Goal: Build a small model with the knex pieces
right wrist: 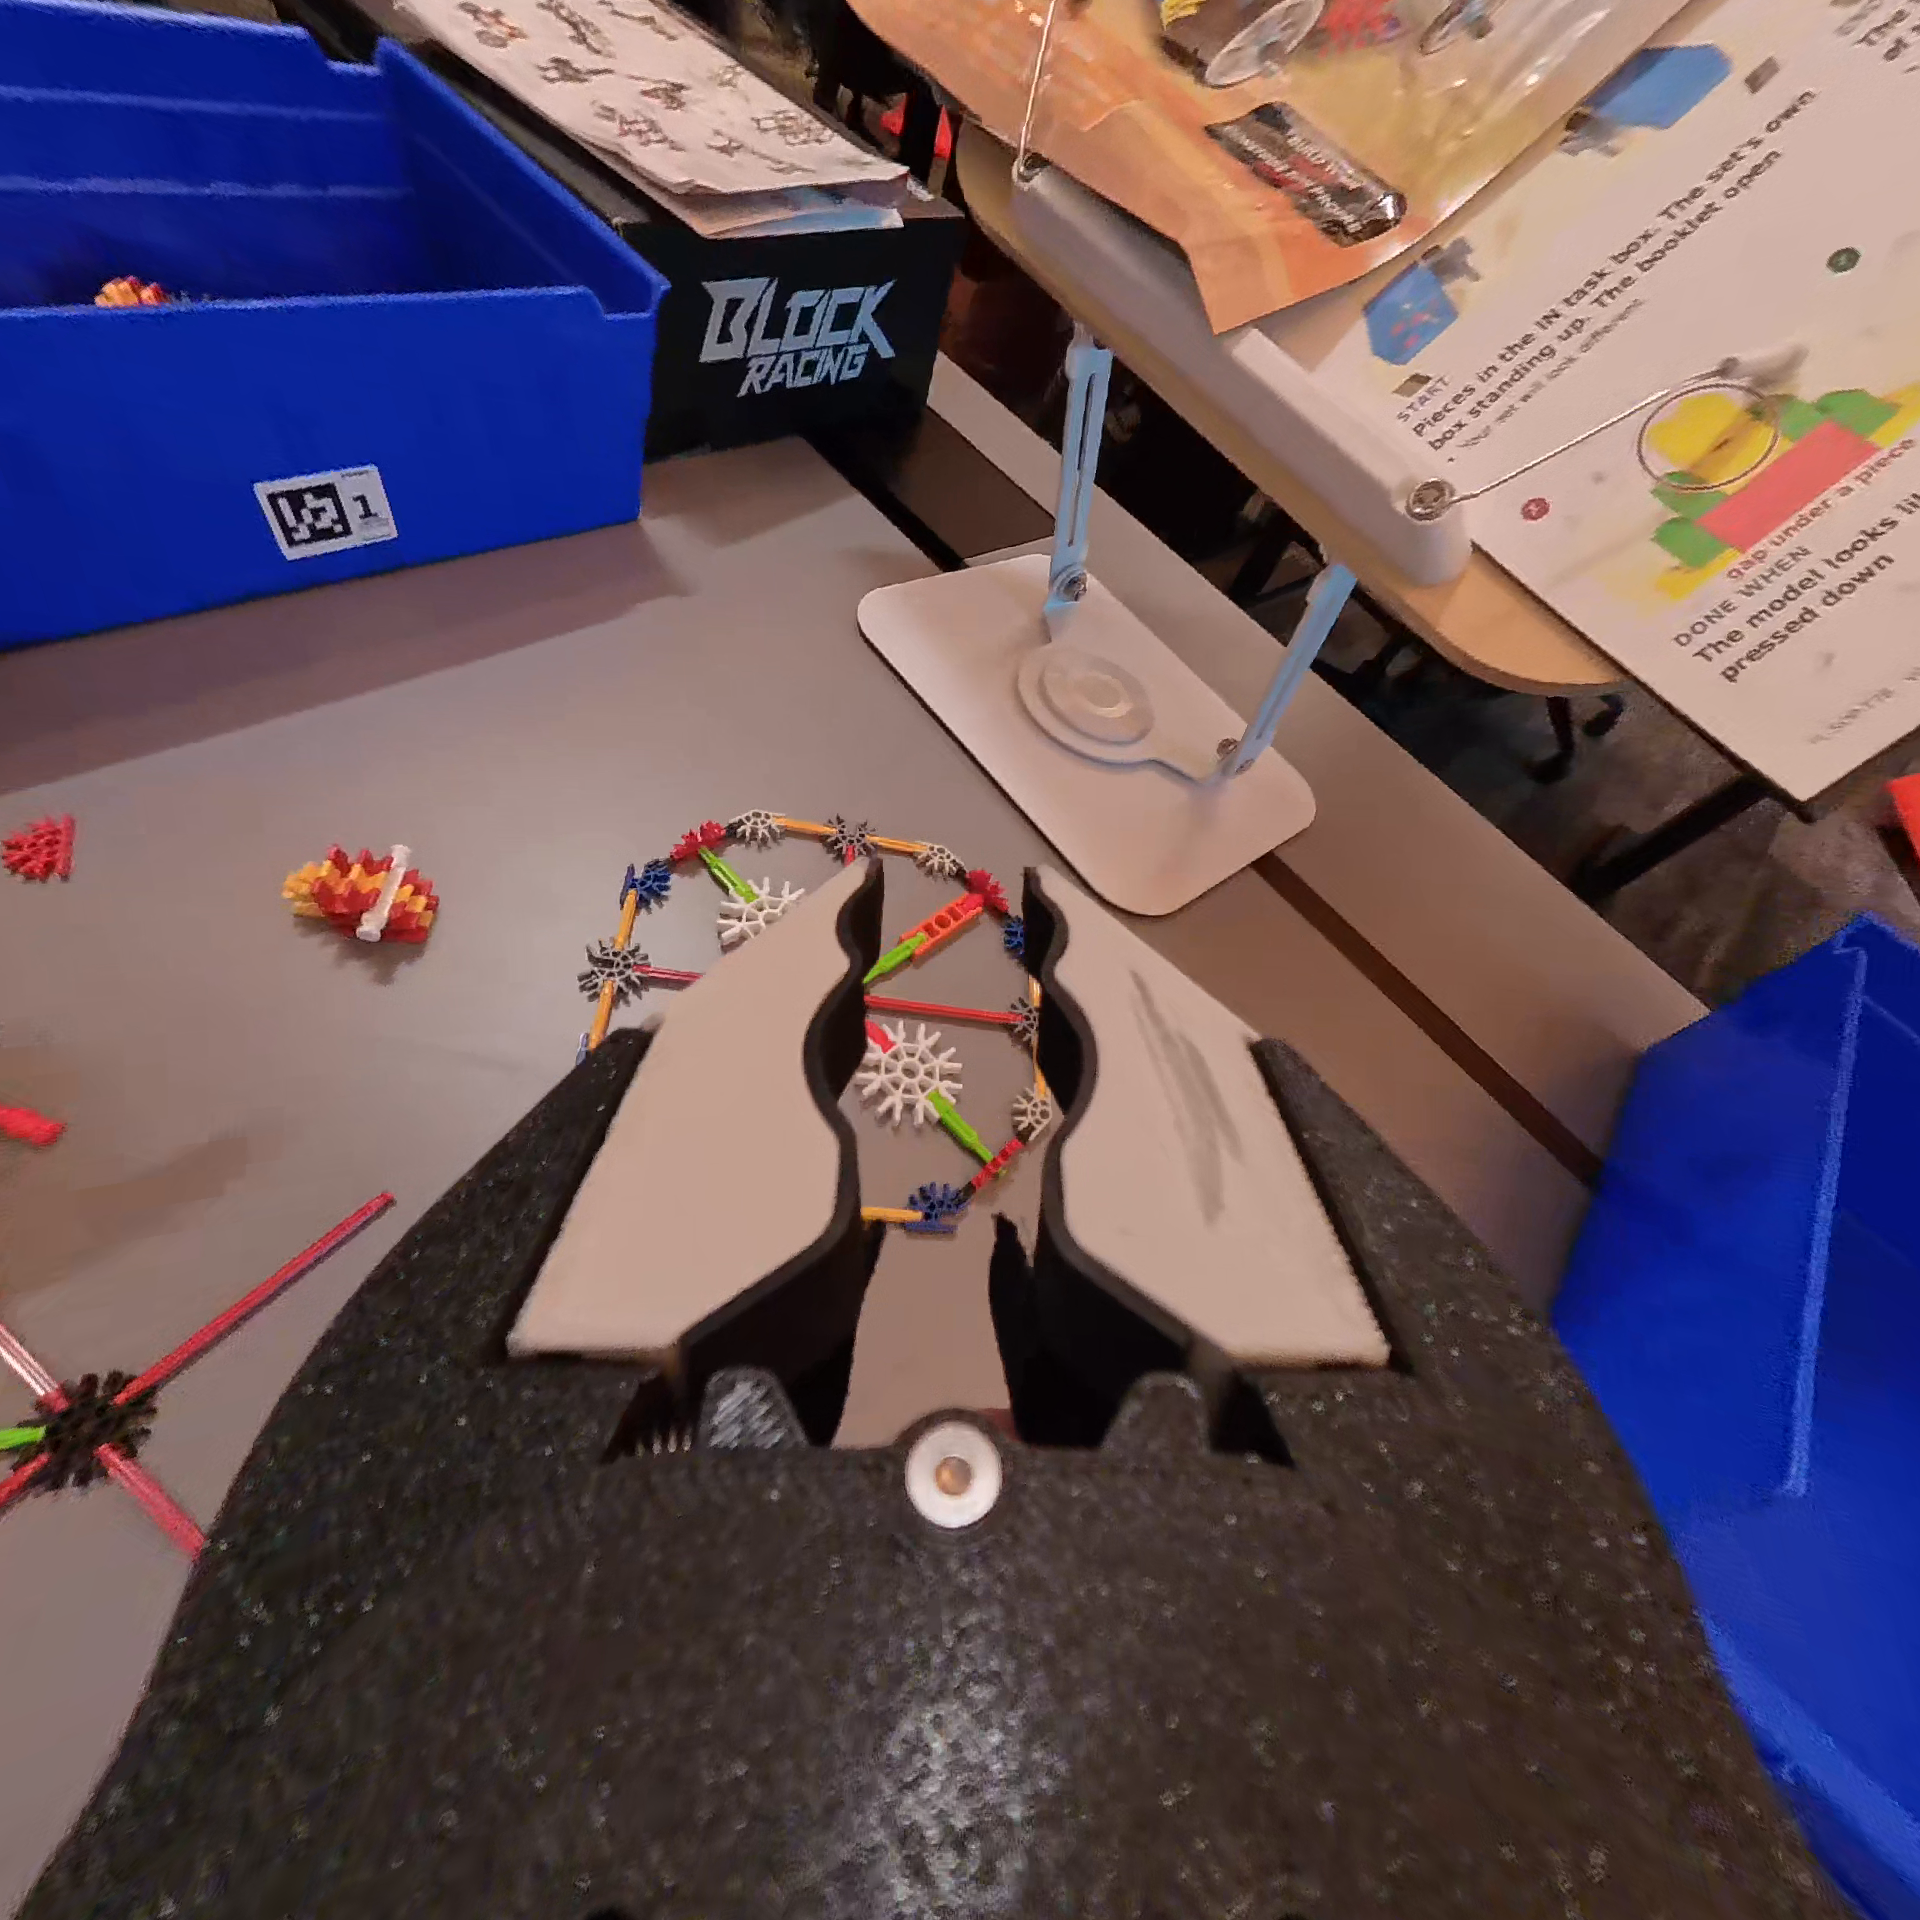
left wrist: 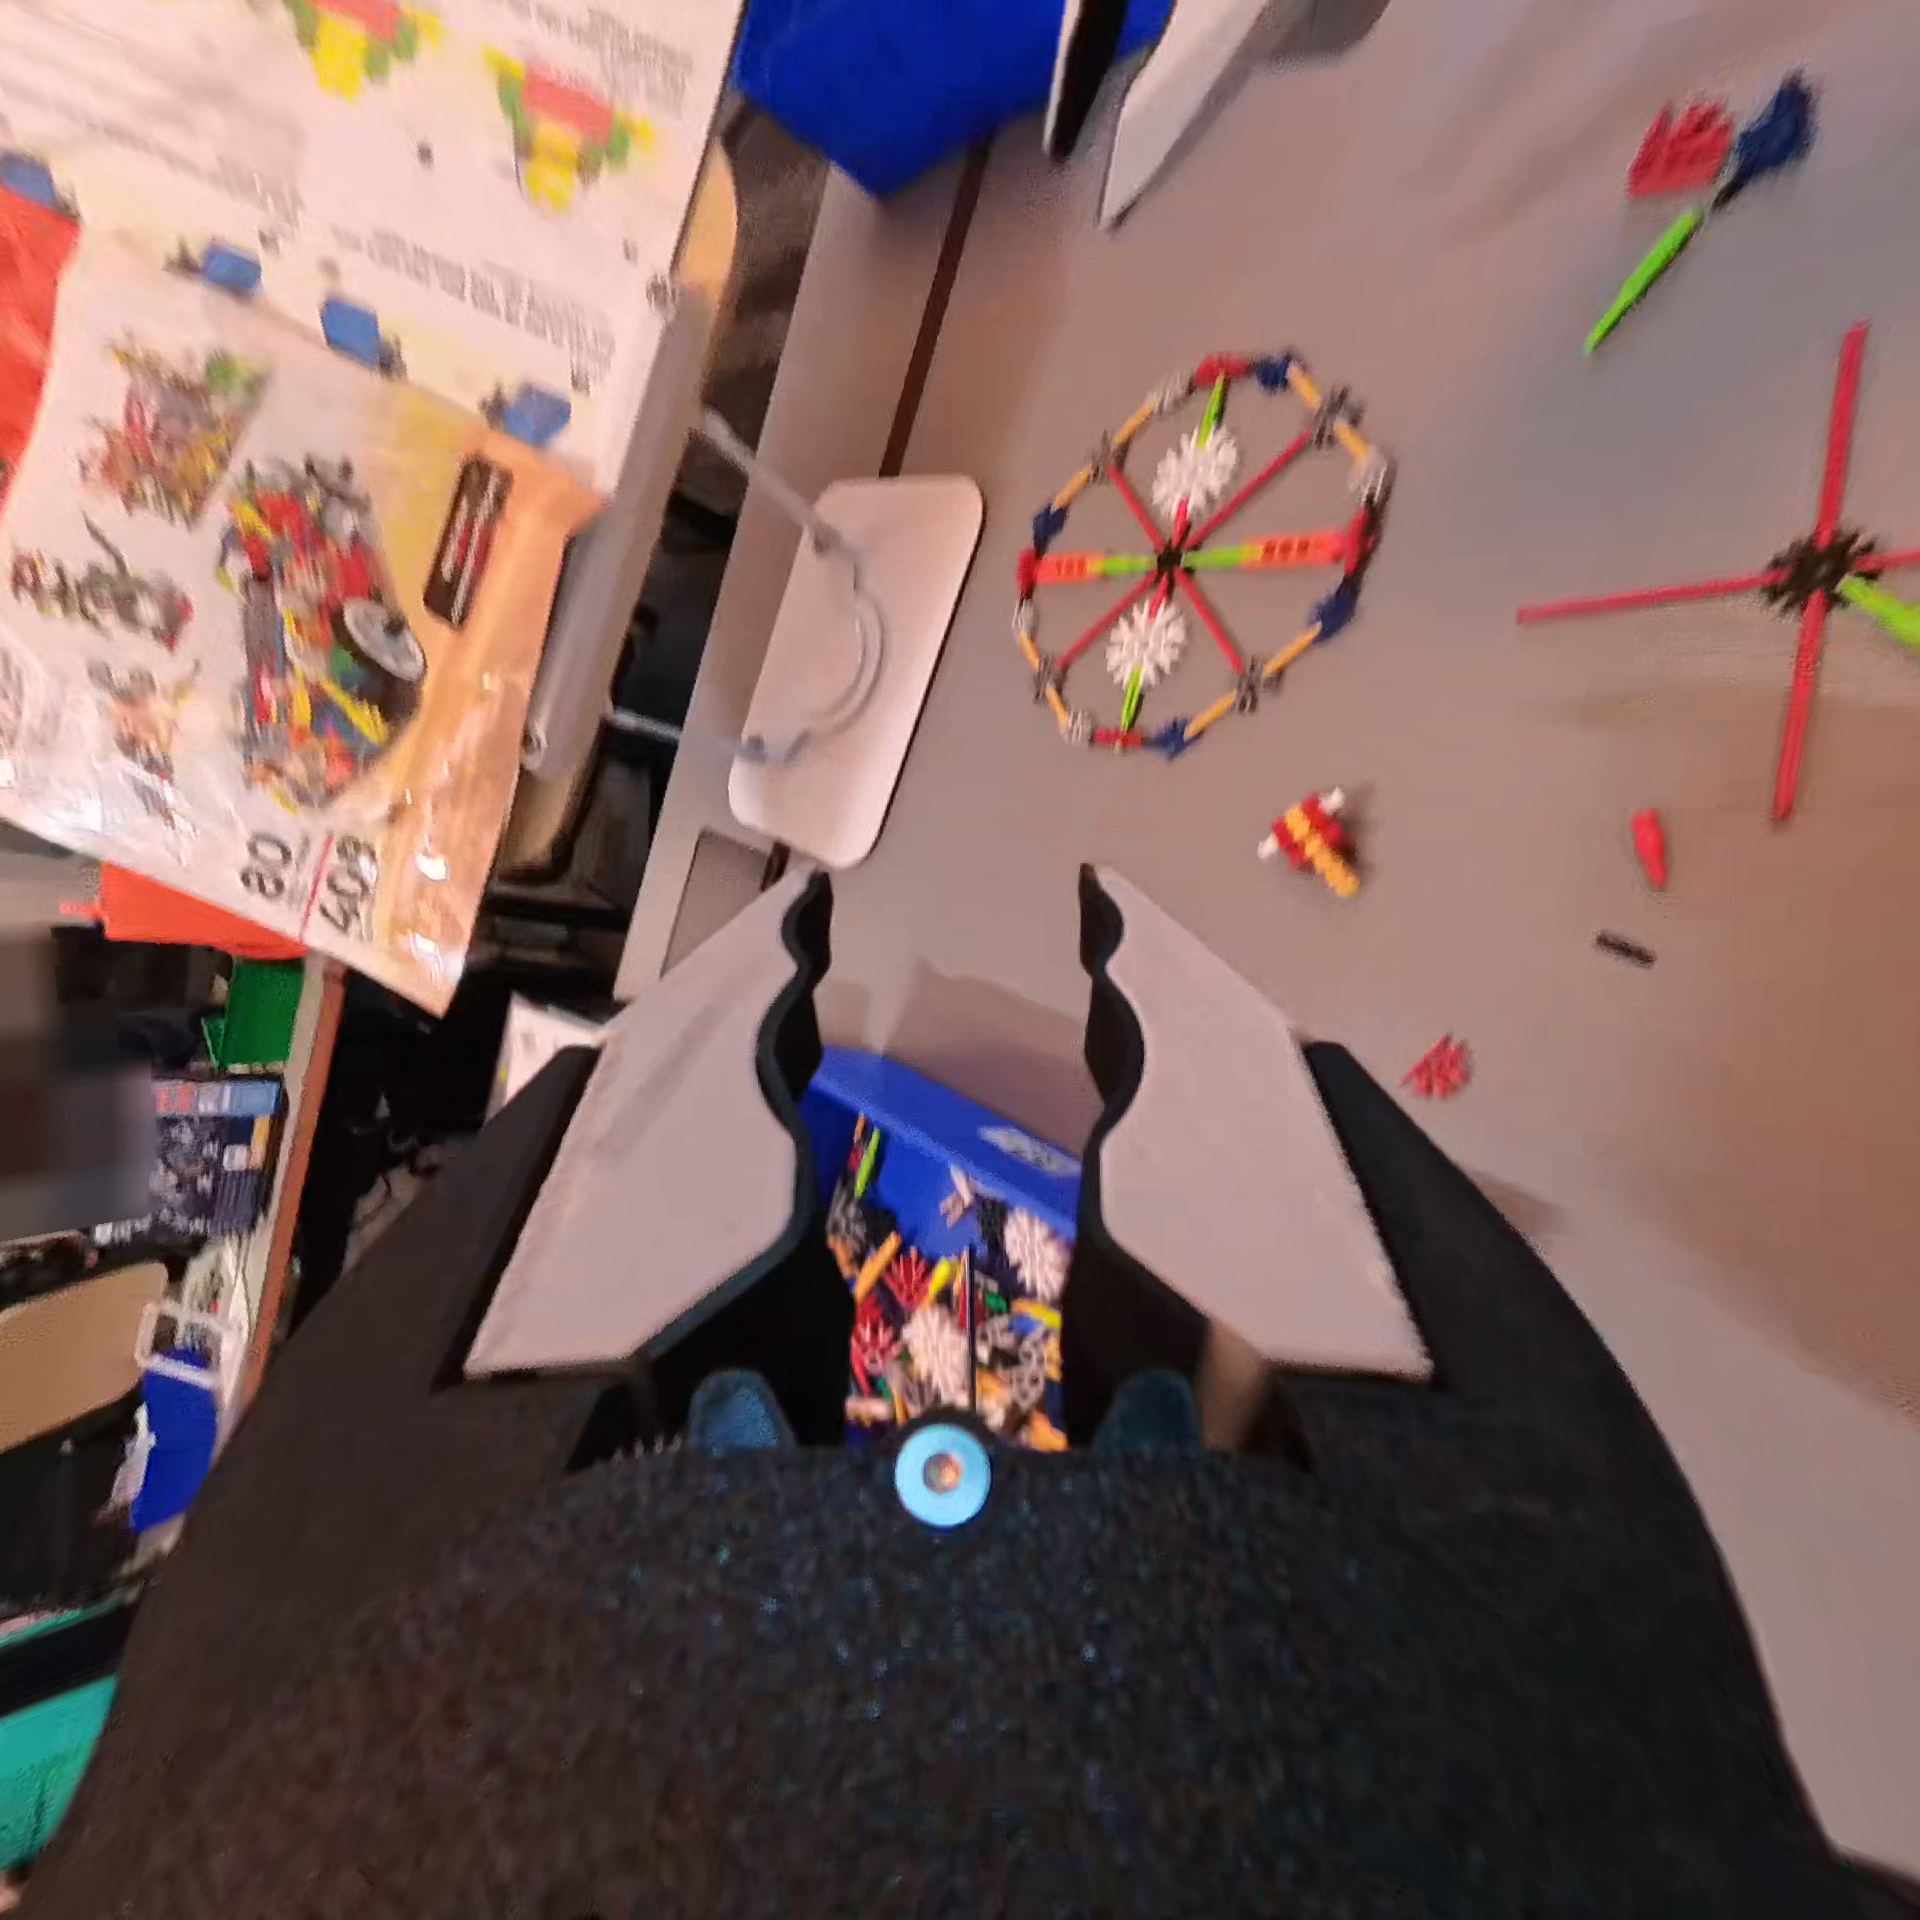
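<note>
Fingers of the right gripper (right wrist: pixel 951 883) are spread, empty, over the multicoloured rod-and-connector wheel (right wrist: pixel 914 1081) lying flat on the grey table (right wrist: pixel 312 1060); left gripper (left wrist: pixel 951 883), also spread and empty, hovers above a blue parts bin (left wrist: pixel 940 1143), wheel ahead-right.

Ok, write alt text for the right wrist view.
The open right gripper hovers empty over a flat wheel of coloured rods and connectors lying on a grey table. A white document stand is beyond it, a blue bin at upper left, and loose red and yellow connector clusters to the left.
</note>
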The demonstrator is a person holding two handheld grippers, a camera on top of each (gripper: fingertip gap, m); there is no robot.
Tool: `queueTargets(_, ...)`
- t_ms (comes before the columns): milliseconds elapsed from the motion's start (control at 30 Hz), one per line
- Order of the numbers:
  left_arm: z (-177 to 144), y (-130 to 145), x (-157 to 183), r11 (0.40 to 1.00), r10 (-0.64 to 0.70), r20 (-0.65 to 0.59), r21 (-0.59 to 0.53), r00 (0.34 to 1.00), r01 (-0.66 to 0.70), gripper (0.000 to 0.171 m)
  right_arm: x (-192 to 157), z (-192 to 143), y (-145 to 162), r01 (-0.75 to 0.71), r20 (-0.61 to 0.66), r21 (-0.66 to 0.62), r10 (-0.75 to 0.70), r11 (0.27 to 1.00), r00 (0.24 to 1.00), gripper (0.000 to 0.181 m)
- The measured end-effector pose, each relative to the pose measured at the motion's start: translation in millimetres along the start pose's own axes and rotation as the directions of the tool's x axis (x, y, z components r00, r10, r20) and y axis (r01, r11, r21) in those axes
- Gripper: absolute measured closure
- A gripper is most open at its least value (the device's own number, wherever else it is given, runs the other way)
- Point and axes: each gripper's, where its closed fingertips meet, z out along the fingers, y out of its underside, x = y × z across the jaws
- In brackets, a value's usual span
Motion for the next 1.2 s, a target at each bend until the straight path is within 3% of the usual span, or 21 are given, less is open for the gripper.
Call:
queueTargets(233, -37, 98, -35, 0.982, -0.102, 0.018, -0.161, 0.995, 0.103, 0.131, -14, 7, 12, 0.025, 0.043, -0.039, -0.024, 0.999, 0.999, 0.155)
queueTargets(333, -45, 135, -39, 0.965, -0.156, -0.028, -0.217, 0.987, 0.147, 0.134, -20, 11, 21, 0.041, 0.065, -0.063, -0.037, 0.997, 0.997, 0.155)
queueTargets(533, -34, 196, -13, 0.912, -0.221, -0.202, -0.389, 0.954, 0.129, 0.135, -27, 18, 28, 0.039, 0.086, -0.08, -0.032, 0.996, 0.996, 0.156)
queueTargets(767, -6, 225, 8, 0.886, -0.234, -0.335, -0.461, 0.913, 0.058, 0.133, -29, 23, 36, 0.049, 0.098, -0.1, -0.04, 0.994, 0.994, 0.156)
queueTargets(1200, 25, 255, 15, 0.84, -0.278, -0.375, -0.541, 0.885, 0.035, 0.132, -34, 31, 44, 0.055, 0.114, -0.11, -0.043, 0.992, 0.993, 0.156)
